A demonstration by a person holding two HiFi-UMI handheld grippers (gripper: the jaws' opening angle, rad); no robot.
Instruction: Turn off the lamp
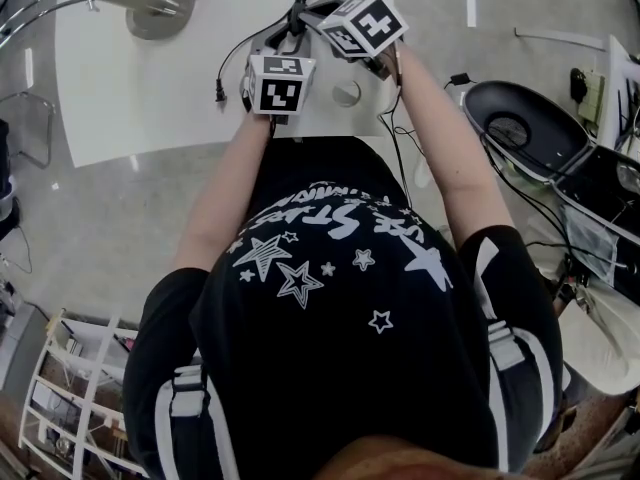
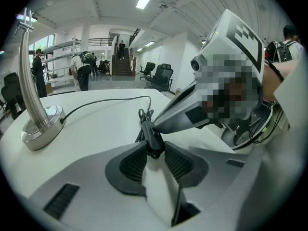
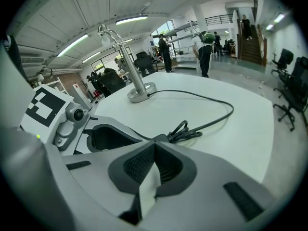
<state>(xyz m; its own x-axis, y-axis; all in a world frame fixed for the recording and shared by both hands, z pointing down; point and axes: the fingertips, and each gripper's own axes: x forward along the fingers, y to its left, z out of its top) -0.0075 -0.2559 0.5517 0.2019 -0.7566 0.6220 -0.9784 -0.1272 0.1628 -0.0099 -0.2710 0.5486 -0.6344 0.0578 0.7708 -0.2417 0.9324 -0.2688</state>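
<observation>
Along cord (image 2: pixel 106 100) from lamp base (image 2: pixel 41 129), clamping left gripper (image 2: pixel 154 150) on switch (image 2: pixel 150 134), steadying it. Pressing closed right gripper (image 3: pixel 155 146) against it, likely to toggle.

Both forearms (image 1: pixel 228 178) forward, left claw (image 2: pixel 154 149) tight on the cord switch (image 2: pixel 153 137), right claw (image 3: pixel 153 147) with jaws together.

The person wears a black T-shirt (image 1: pixel 350 308) with white stars, lettering and white-striped short sleeves. The left gripper (image 2: pixel 154 152) and right gripper (image 3: pixel 153 150) are pale grey shells with dark ribbed pads (image 2: pixel 132 165) at the tips. Behind the jaws, each carries a white cube (image 1: pixel 280 83) with black square markers.
</observation>
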